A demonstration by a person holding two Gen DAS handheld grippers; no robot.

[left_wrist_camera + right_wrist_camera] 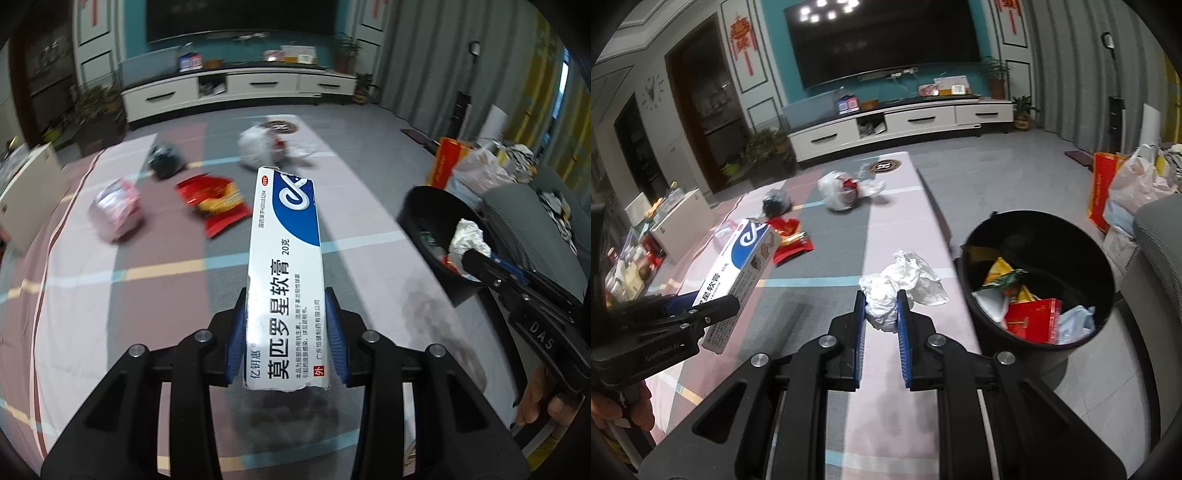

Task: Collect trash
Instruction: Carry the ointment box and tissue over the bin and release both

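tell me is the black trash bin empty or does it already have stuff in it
Partly filled. The right wrist view shows the black trash bin holding a red packet, a yellow wrapper and pale paper, well below the rim.

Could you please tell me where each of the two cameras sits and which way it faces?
Left wrist: on the left gripper, looking along the clamped ointment box across the table; the right gripper and a hand show.
Right wrist: on the right gripper, pinching crumpled tissue, facing the television.
Shared: black bin, red wrapper.
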